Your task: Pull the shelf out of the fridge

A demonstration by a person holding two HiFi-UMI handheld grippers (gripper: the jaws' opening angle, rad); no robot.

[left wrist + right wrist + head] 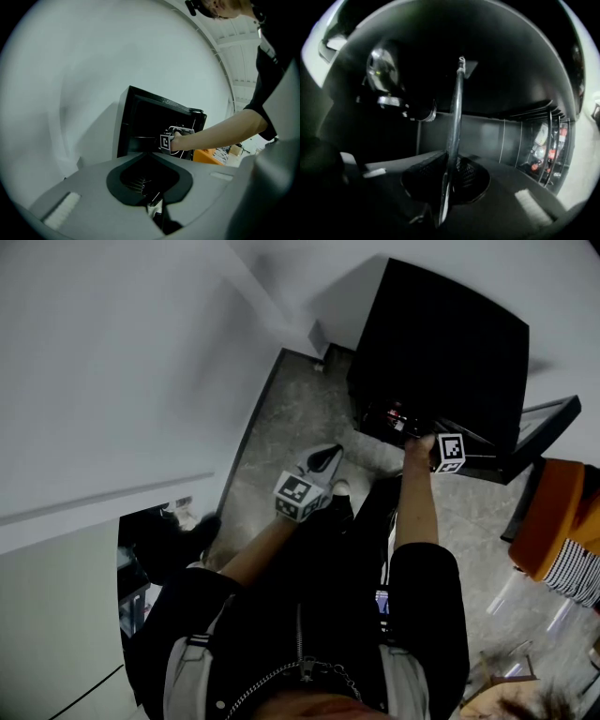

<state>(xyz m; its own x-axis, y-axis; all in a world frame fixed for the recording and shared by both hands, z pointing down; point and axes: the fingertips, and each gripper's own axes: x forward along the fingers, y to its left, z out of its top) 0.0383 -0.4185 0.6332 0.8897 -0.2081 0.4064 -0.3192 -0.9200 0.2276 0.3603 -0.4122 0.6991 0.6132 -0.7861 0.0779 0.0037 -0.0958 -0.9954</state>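
Right gripper [447, 183]: jaws nearly closed, pads clamped on the shelf [457, 108] at its thin, shiny front edge (seen edge-on, so it runs up the right gripper view). The shelf sits inside the fridge [441, 343], at its open front, not yet drawn out.

Left gripper [153, 205]: jaws together, nothing in them, held clear of the fridge.

Judgement: the shelf looks stiff, light and smooth-rimmed. It could slip or bind if pulled skewed, so hold the front edge near its middle and draw straight.

Bottles [541, 136] in the door rack [557, 140] carry red-and-white labels; no writing legible.
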